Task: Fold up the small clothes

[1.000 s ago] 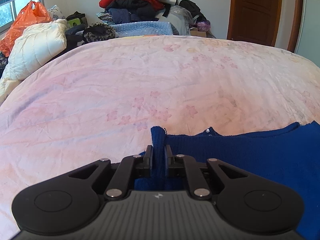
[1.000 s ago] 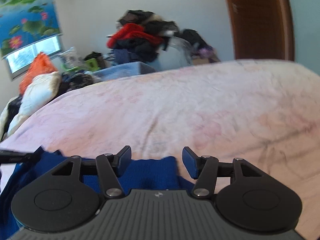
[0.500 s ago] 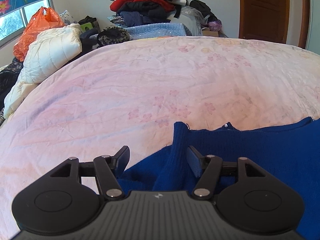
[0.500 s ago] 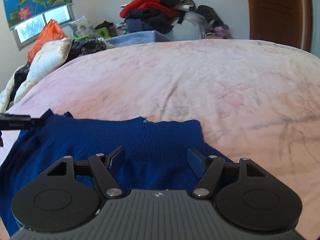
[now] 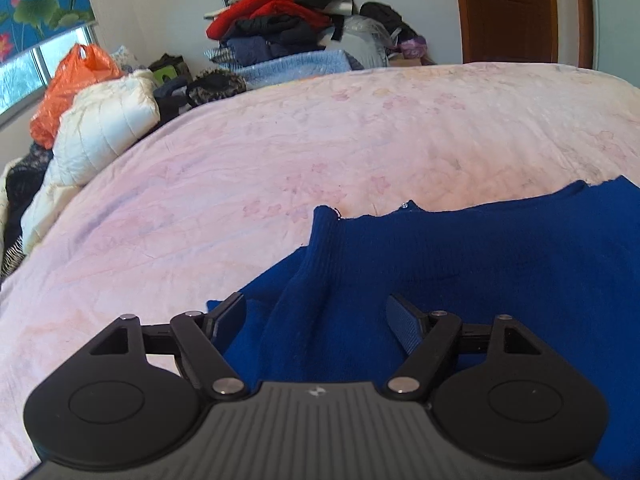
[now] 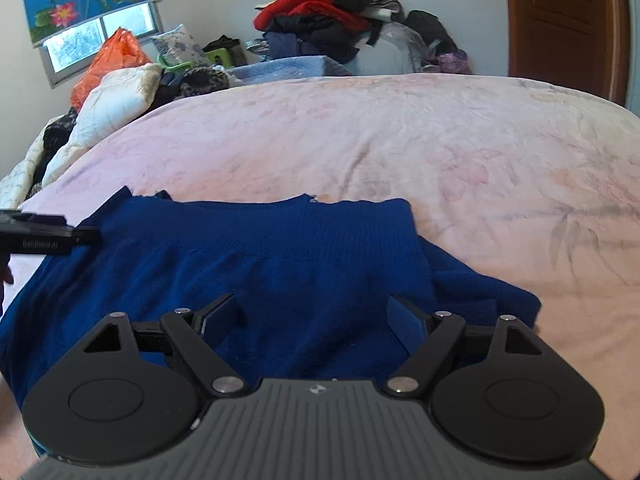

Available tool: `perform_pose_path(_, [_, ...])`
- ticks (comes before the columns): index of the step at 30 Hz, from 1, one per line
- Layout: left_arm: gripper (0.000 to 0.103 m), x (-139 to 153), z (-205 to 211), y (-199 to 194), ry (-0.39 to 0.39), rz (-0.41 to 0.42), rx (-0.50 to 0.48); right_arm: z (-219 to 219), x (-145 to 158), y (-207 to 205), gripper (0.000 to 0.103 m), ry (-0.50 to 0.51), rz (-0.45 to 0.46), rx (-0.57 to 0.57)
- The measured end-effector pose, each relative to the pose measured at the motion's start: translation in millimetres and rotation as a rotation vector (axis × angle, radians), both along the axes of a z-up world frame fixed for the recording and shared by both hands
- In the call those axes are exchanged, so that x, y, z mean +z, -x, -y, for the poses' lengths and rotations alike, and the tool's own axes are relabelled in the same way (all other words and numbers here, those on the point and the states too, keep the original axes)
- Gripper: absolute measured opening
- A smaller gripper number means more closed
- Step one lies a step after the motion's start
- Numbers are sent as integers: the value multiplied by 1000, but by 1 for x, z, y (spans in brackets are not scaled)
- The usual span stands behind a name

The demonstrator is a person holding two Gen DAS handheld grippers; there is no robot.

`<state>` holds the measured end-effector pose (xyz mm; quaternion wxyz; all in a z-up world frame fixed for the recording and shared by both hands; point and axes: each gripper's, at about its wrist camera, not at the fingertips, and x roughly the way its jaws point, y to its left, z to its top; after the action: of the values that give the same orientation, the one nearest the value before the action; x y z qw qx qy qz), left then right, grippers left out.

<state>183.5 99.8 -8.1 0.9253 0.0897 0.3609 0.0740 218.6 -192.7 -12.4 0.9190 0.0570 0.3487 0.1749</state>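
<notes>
Blue sweater [image 5: 480, 264] released — left gripper [image 5: 316, 316] jaws, clamped earlier, now wide; right gripper [image 6: 316, 316] still wide.

Dark blue knit sweater [image 6: 280, 256], spread flat, sleeves folded in, on bed

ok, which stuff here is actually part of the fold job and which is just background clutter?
Job:
blue knit sweater
left gripper, open
right gripper, open
pink floral bedspread as work surface

Clutter:
clothes pile
orange plastic bag
white quilted duvet
wooden door
</notes>
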Motion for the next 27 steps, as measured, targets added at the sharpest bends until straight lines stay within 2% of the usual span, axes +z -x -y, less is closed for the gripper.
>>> perform_pose_path(6, [77,0,-23,53,57,113,13,14,10,38,86,-1,119,-25])
perform_pose_path(8, [77,-3,-32,69,70,166,36,19,7,46,87,-8,123,-25])
perform_pose_path(10, [80,-6,-39,81,89,218,56,23,1,48,87,-61,92,-22])
perform_pose_path(11, [85,-9,-41,82,103,216,65,25,-3,48,87,-93,81,-22])
perform_pose_path(15, [85,-24,-43,75,165,149,47,22,-9,48,89,-123,96,-60])
perform_pose_path(17, [85,-28,-41,73,140,158,53,22,-11,47,89,-132,96,-80])
perform_pose_path(20, [87,-30,-39,70,80,166,76,22,-12,45,87,-106,95,-80])
perform_pose_path(25, [86,-21,-42,82,102,159,93,19,-9,55,88,-31,136,-49])
perform_pose_path(27, [86,-16,-47,91,138,150,108,21,-9,57,90,-40,154,-33])
